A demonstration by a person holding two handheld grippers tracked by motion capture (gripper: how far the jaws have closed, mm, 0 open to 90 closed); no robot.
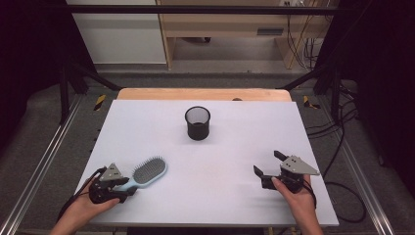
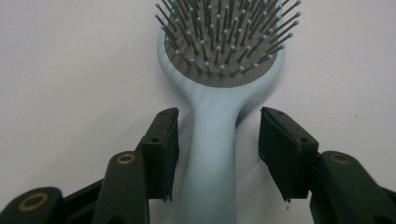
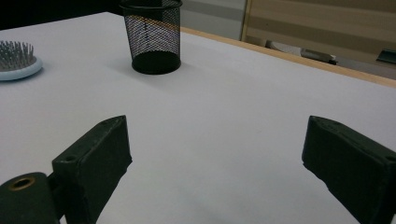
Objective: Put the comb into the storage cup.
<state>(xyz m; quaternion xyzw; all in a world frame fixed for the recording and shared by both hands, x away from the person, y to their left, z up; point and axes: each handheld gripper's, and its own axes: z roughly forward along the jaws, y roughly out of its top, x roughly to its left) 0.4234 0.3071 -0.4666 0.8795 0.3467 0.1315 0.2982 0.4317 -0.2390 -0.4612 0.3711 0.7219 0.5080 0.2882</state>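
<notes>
Overhead, a white table [image 1: 215, 196] fills the middle of the high view, its wooden far edge showing along the top; grey floor, metal rails and loose cables flank it, with pale wooden furniture in the upper part of the frame. A black mesh cup [image 1: 197, 123] stands upright at upper centre of the table. The light blue hairbrush [image 1: 147, 172] lies bristles up at lower left, its handle running between the jaws of the left gripper [image 1: 128, 188]. From above, that handle is mostly covered by the gripper. The left gripper view makes it plain: the jaws stand apart on either side of the handle [image 2: 205, 158], the left one just beside it, the right clearly off it. The right gripper [image 1: 268, 164] hovers at lower right, jaws spread wide over bare table. Its own view cuts the brush head [image 3: 17, 63] at the left edge.
</notes>
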